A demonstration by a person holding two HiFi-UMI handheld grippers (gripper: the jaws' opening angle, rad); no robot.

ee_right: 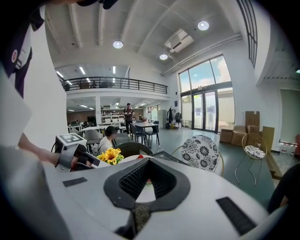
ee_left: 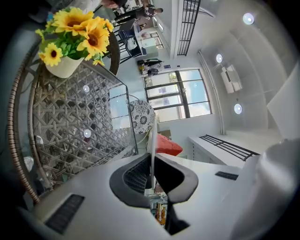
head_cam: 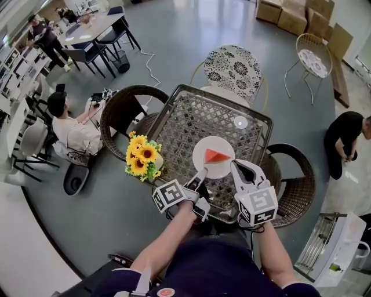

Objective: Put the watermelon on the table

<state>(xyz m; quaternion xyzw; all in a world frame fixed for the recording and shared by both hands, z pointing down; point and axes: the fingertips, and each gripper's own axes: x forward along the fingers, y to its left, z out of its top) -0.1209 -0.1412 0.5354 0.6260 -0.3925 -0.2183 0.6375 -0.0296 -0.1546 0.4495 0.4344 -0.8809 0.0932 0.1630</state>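
Polished grey-green floor [head_cam: 191, 35] throughout. Centre frame: glass-topped wicker table [head_cam: 191, 122], dark wicker chairs [head_cam: 113, 107] on both sides, patterned round chair [head_cam: 233, 68] beyond. Cardboard boxes [head_cam: 295, 14] upper right. Right gripper view: tall windows [ee_right: 206, 93] right, mezzanine railing [ee_right: 112, 84] left, round ceiling lights [ee_right: 118, 44].

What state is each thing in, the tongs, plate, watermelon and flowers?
Left tongs: shut on plate rim.
Right tongs: shut, empty, at plate rim.
Plate: level over table, contact unclear.
Watermelon: lying on plate.
Flowers: upright in pot.
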